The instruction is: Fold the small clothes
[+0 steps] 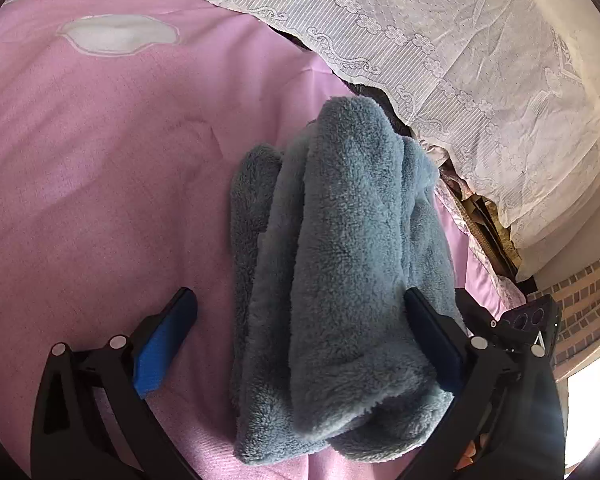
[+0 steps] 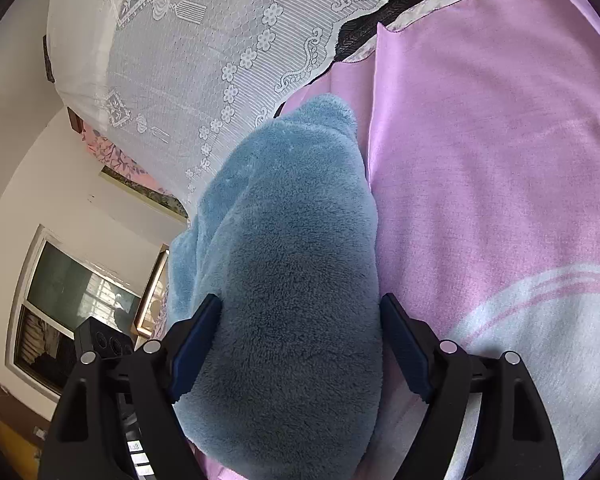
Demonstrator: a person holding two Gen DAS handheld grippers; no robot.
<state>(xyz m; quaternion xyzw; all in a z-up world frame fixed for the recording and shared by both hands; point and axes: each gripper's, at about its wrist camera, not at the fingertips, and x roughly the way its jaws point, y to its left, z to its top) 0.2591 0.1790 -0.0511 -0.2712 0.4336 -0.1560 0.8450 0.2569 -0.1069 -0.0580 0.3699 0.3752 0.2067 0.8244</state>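
The left tongs (image 1: pixel 300 312) stand wide apart, one blue-padded finger (image 1: pixel 166 344) resting clear over the pink blanket (image 1: pixel 100 168) and the other dark finger (image 1: pixel 432 336) lying against the right flank of the blue fleece garment (image 1: pixel 340 264). Nothing is pinched here: the fleece fills only the right part of the gap, and bare blanket shows between it and the left finger.

The right tongs (image 2: pixel 300 316) are also spread, with the rounded bulk of the blue fleece garment (image 2: pixel 292 280) sitting between them. The left pad (image 2: pixel 196 340) touches the fleece (or very nearly so), while the right pad (image 2: pixel 404 344) stands just off its edge, so the fabric is not clamped.

The garment itself lies folded into a long thick bundle on the pink blanket (image 2: pixel 500 160), several soft layers stacked lengthwise and running away from both cameras. Its far end reaches close to the white lace cloth (image 1: pixel 440 40) that drapes along the blanket's edge; the same lace cloth (image 2: pixel 204 60) fills the upper left of the right wrist view. A pale oval patch (image 1: pixel 120 34) is printed on the blanket well away from the bundle, and a wide white band (image 2: pixel 540 340) curves across the blanket near the right tongs.

Beyond the lace, the right wrist view shows a white wall and a window (image 2: pixel 72 296), and a dark boxy device (image 2: pixel 104 340) peeks out just behind the left finger
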